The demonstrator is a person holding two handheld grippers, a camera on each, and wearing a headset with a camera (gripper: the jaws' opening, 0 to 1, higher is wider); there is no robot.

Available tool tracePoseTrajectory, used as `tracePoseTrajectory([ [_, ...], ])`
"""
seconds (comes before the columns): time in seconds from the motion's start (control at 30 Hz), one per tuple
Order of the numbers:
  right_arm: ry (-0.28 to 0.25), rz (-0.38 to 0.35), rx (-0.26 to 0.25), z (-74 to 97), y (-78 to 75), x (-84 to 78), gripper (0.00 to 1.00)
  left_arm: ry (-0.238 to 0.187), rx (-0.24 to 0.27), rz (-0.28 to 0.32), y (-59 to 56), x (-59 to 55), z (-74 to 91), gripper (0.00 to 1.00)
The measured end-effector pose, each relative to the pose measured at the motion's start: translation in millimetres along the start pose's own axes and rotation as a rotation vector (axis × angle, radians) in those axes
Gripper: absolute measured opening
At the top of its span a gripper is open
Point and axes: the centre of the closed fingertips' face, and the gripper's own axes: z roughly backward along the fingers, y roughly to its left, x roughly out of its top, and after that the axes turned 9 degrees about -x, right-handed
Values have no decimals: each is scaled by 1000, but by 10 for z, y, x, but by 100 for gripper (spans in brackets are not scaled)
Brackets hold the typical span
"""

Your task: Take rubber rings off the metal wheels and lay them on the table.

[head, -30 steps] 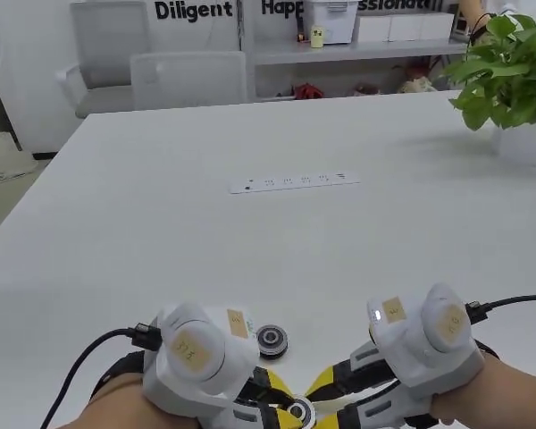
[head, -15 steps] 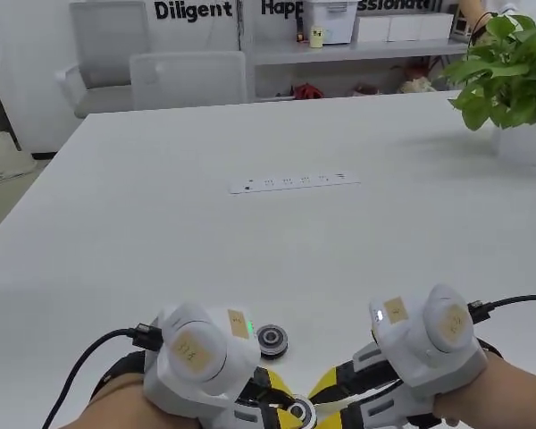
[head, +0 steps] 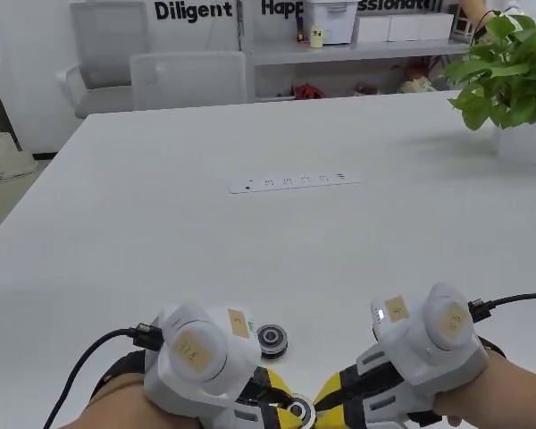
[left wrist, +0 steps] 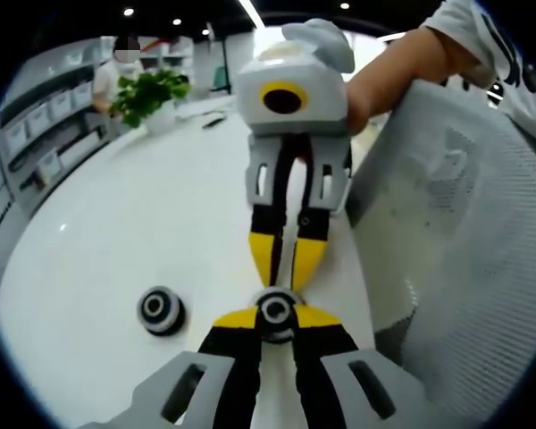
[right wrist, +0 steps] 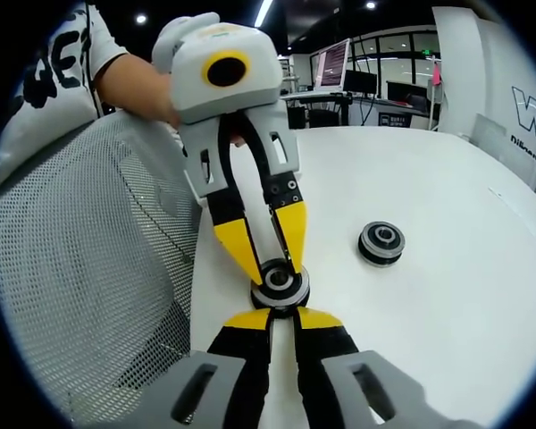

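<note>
Your left tongs (left wrist: 277, 318) clench the held wheel (right wrist: 280, 284), bottom centre of the head view | your right tongs (right wrist: 273, 320) pinch nearly closed on its rim | second wheel (head: 271, 340) lies on the counter (head: 250, 259), just above them in frame.

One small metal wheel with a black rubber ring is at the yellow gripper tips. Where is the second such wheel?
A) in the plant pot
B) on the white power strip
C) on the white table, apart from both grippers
C: the second rubber-ringed metal wheel lies on the white table, bare tabletop between it and the left gripper and right gripper.
</note>
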Motion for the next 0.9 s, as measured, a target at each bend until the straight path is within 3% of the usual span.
tracePoseTrajectory([
  [0.33,3,-53,-7,12,-23,-9,0,-3,2,1,0,6,-7,13],
  [0.9,-38,-299,-18,59,-125,16,0,-4,6,7,0,8,-6,13],
])
